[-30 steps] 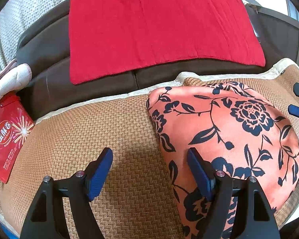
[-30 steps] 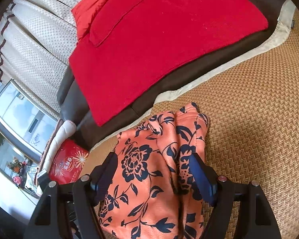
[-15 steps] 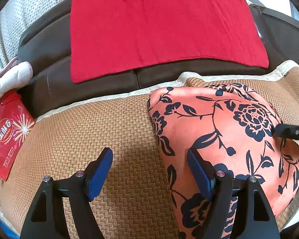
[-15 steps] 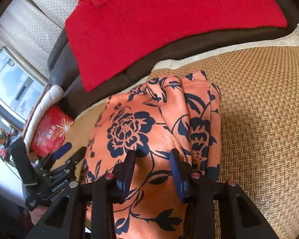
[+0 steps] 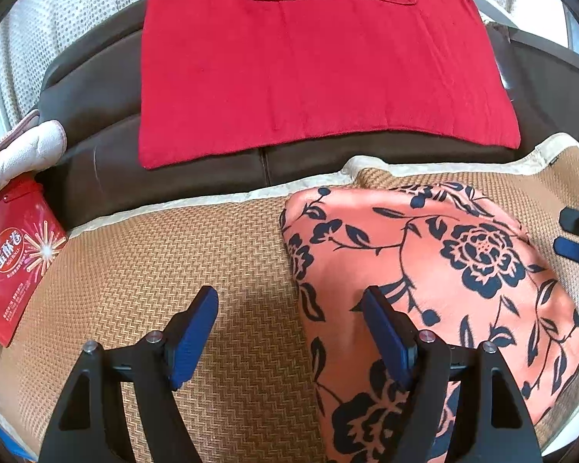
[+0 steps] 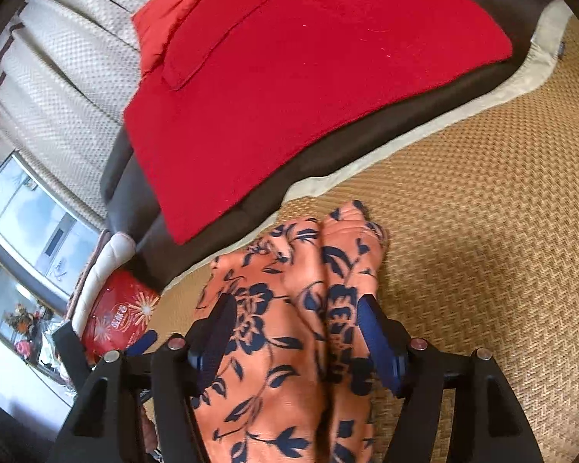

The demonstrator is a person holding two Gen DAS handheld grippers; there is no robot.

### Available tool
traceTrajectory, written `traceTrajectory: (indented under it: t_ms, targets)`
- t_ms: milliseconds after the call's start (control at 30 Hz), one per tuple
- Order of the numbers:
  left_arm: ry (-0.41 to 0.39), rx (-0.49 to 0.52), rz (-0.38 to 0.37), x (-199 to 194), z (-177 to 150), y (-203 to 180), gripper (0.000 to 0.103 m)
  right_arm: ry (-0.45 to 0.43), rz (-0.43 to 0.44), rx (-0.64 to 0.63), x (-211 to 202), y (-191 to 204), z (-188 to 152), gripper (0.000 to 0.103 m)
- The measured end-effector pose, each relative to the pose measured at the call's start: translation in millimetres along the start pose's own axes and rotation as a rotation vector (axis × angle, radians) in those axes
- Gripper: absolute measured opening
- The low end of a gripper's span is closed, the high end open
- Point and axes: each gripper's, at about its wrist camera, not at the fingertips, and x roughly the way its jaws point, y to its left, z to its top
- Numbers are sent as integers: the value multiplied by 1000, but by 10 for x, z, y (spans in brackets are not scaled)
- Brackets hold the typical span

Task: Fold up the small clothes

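Tongs [image 5: 289,332] clear; red pkg [image 5: 13,258] left, red cloth [image 5: 312,65] behind.

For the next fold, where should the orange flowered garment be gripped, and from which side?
Probably the bunched ridge of folds along the garment's right edge, approached from the near side, with the right claw. That ridge stands proud of the woven mat, so open pads can straddle it; the flat left part offers little to pinch. The claw's jaws have just been opening and straddle the cloth.
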Motion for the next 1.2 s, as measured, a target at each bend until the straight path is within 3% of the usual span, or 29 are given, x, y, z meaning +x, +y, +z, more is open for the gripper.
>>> traceTrajectory:
  t_ms: [533, 1200]
  targets:
    - [-2, 5, -34, -24, 63, -251, 78, -10, -16, 31, -91, -210, 28, 69]
    - [20, 10, -46, 64, 74, -299, 78, 31, -11, 3, 36, -123, 4, 69]
